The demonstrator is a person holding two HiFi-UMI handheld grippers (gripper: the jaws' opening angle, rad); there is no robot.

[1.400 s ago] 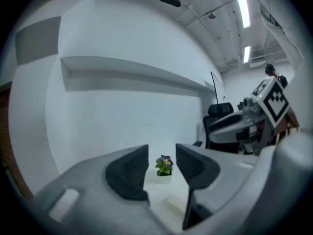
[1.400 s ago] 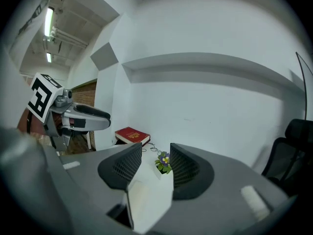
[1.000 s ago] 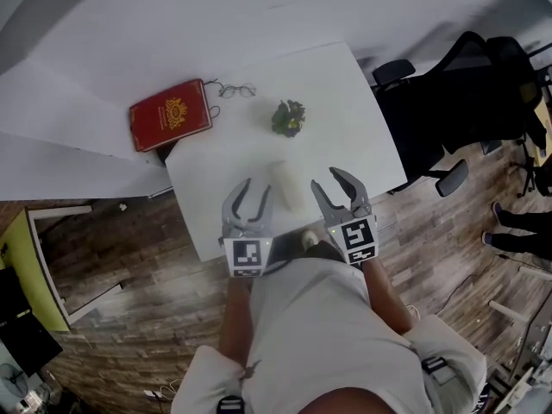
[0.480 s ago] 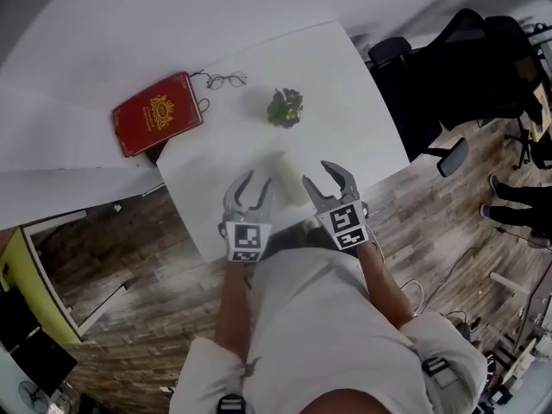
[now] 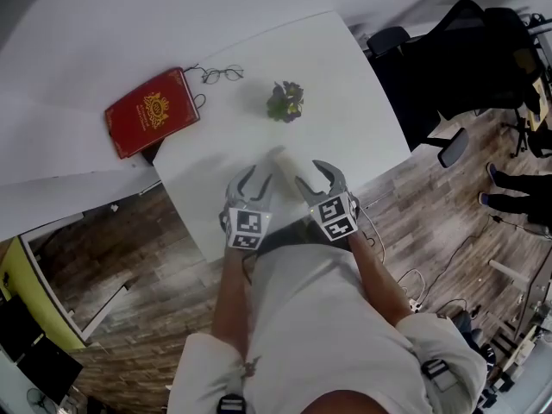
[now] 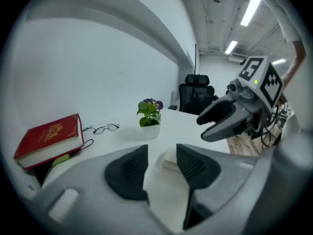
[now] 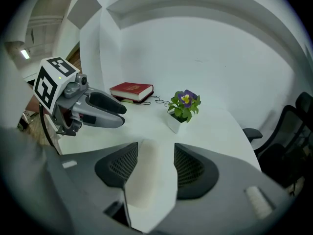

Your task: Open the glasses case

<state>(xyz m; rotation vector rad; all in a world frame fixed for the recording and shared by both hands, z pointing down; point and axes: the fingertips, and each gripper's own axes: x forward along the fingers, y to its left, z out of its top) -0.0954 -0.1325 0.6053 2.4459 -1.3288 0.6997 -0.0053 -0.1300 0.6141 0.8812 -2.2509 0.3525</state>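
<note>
The white glasses case (image 5: pixel 281 160) lies shut on the white table (image 5: pixel 345 84), near its front edge. My left gripper (image 5: pixel 257 178) stands open just left of the case, which shows a little ahead between its fingertips as a pale block (image 6: pixel 169 158). My right gripper (image 5: pixel 310 173) is on the case's right side. In the right gripper view the case (image 7: pixel 146 180) lies between the jaws, close to the left pad (image 7: pixel 122 168), with bare table before the right one. Those jaws have just been opening and do not press on it.
A red book (image 5: pixel 148 122) rests on the table's far left corner with wire-rimmed glasses (image 5: pixel 216 75) beside it. A small potted plant (image 5: pixel 285 102) stands behind the case. Black office chairs (image 5: pixel 466 67) stand to the right. Wooden floor lies below the front edge.
Both grippers have come down toward the table and closer to the case. The right jaws stand wider than before. The case has not moved.
</note>
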